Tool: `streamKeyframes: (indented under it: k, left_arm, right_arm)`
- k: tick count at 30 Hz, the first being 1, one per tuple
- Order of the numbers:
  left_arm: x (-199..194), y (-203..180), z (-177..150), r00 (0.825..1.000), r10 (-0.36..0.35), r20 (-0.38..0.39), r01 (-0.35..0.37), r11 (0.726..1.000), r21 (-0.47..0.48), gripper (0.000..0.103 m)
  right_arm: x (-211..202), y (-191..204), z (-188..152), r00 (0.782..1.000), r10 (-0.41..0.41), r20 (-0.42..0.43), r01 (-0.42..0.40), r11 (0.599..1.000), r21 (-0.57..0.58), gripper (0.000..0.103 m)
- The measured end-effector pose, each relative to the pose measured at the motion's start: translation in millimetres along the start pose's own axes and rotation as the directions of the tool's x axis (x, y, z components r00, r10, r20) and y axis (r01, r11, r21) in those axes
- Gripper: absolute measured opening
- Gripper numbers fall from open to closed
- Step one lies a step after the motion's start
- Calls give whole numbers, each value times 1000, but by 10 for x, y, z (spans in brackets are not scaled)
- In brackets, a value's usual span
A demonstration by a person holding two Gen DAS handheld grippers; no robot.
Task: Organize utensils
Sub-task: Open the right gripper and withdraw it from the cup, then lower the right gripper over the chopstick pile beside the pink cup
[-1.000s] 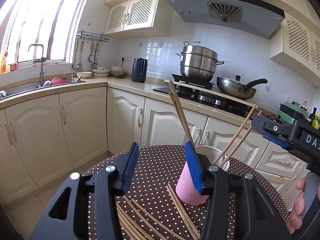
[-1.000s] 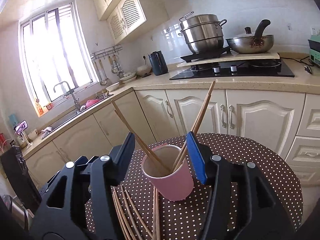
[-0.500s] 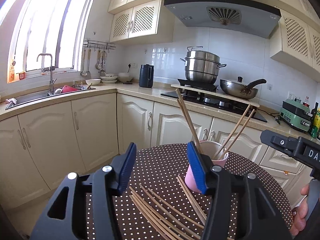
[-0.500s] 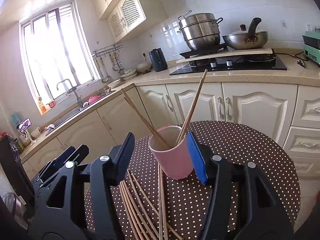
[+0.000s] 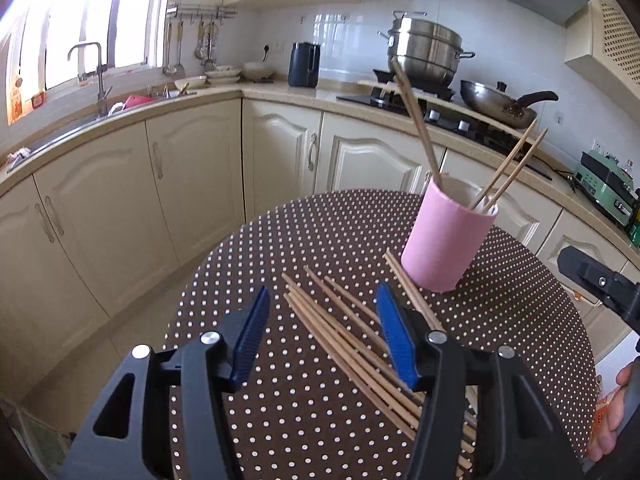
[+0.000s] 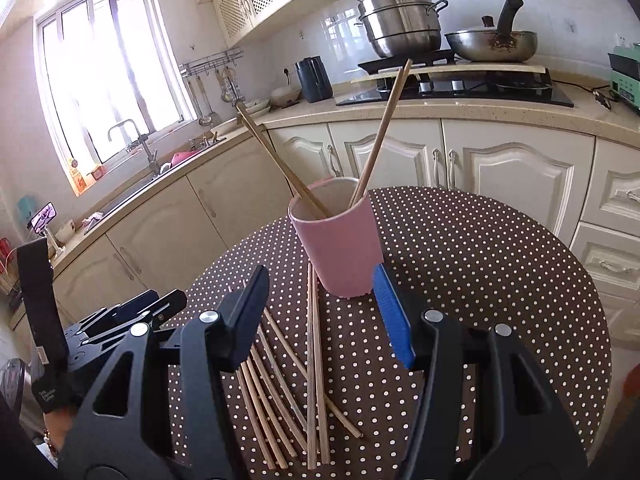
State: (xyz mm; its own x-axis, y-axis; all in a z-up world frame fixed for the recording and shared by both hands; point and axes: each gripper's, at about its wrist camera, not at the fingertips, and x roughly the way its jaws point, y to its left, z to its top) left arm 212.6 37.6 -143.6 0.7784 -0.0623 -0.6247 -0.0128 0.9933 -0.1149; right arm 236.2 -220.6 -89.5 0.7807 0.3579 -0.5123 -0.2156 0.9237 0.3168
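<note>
left gripper (image 5: 320, 336) jaws apart, empty | loose chopsticks (image 5: 344, 332) lie between/below fingers | right gripper (image 6: 320, 312) jaws apart, empty | pink cup (image 6: 336, 240) just ahead

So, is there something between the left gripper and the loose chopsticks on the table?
Nothing visible is. The left gripper hangs open right above the loose chopsticks on the dotted table, with only air between them. The pink cup stands farther back, beside their far ends, not in the path.

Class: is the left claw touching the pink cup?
Apart. In the left wrist view, the open left claw sits over the loose chopsticks, with dotted tablecloth visible between its fingertips and the pink cup.
</note>
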Motion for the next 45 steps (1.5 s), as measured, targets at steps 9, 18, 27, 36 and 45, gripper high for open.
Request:
streamKeyframes:
  k: [9,18,27,36,45]
  left_arm:
    - [435,45,-252,984,66,-165,-64,998,16,55]
    - [644,-37,-318,968,117,-224,-108,993,49,55]
    - [660,-157,-308,961,184,-208,-161,979,122,56]
    - [643,-205,-288,946,216,-243,-195,975,108,56]
    - [684,-201,-272,933,224,-281,-202,974,107,56]
  right_arm:
    - [308,-90,-294,995,3,-99,-2,1000,10,54]
    - [525,-174,-435,989,14,-144,-10,1000,26,54]
    - [608,-222,-415,988,37,-153,-31,999,39,54]
    - [675,-264,-380,986,55,-159,-46,997,58,54]
    - [675,-229,-382,984,64,-164,-55,997,55,54]
